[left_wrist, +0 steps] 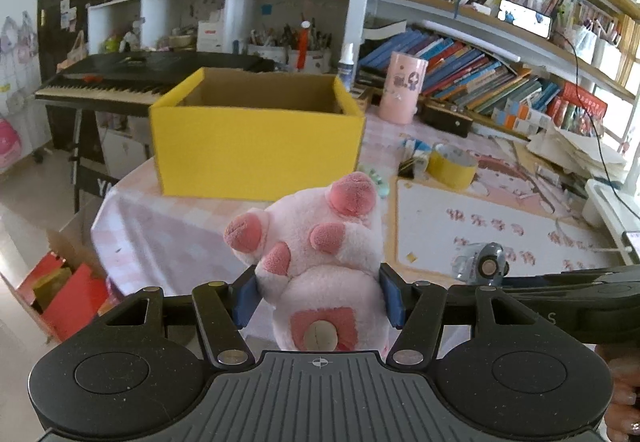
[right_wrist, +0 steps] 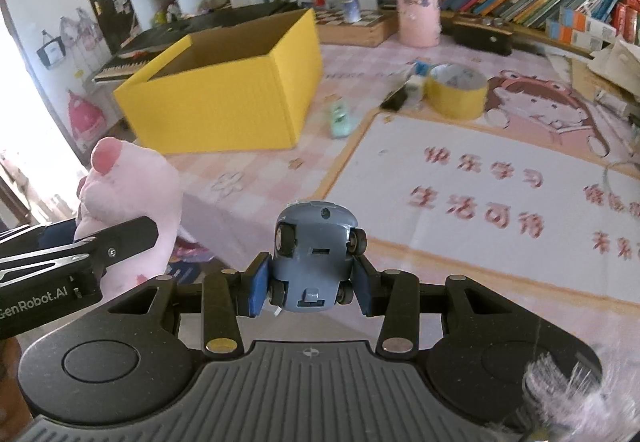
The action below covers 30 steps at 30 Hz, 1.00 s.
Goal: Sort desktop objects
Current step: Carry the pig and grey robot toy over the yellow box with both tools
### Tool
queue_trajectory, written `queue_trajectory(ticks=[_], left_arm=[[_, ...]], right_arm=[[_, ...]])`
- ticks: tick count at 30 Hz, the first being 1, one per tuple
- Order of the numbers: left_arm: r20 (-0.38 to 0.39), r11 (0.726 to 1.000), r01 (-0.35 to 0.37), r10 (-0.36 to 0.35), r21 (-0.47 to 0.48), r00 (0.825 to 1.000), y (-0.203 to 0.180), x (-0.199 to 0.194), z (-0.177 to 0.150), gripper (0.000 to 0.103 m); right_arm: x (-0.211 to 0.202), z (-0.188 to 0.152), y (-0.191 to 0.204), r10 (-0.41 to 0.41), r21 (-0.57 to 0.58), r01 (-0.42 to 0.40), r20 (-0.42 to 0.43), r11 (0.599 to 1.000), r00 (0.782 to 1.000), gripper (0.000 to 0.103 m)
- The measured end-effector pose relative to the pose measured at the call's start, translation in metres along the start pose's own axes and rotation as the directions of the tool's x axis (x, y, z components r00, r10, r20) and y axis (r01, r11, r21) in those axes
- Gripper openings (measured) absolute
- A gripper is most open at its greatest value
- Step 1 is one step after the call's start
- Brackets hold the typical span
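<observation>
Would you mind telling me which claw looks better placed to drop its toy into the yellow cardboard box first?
Probably the left claw: its pink plush toy points straight at the open yellow cardboard box. The right claw, gripping the grey toy car, sees the box off to its left.

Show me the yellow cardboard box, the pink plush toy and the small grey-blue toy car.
yellow cardboard box (left_wrist: 256, 149): left wrist view, front wall.
pink plush toy (left_wrist: 320, 254): left wrist view, furry body.
small grey-blue toy car (right_wrist: 314, 266): right wrist view, underside.
</observation>
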<state>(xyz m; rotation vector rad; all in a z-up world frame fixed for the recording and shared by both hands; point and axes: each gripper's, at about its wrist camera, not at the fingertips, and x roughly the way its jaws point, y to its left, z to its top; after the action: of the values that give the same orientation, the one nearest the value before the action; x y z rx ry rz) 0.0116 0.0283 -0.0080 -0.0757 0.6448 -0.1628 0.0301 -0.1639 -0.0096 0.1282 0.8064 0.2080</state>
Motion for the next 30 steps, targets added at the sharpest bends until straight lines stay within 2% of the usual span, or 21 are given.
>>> queue_trajectory(ticks=[11,21,30], left_arm=[[0.005,0.998,-0.045,0.045,-0.043,0.999,0.037,-0.024,-0.014,0.06],[0.043,0.997,-0.058,0.06,-0.053,0.997,0.053,-0.031,-0.011,0.06],[0.063,0.999,-0.043,0.045,-0.03,0.997,0.059,-0.03,-0.007,0.06]], right_arm=[[0.005,-0.018,0.052,0.055,-0.064,-0.057,-0.027,0.996,0.998,0.04],[0.007,-0.013,0.072,0.069,-0.098,-0.069,-0.009,0.993,0.998,0.04],[0.011,-0.006,0.08,0.071,-0.104,-0.071,0.003,0.992,0.997,0.04]])
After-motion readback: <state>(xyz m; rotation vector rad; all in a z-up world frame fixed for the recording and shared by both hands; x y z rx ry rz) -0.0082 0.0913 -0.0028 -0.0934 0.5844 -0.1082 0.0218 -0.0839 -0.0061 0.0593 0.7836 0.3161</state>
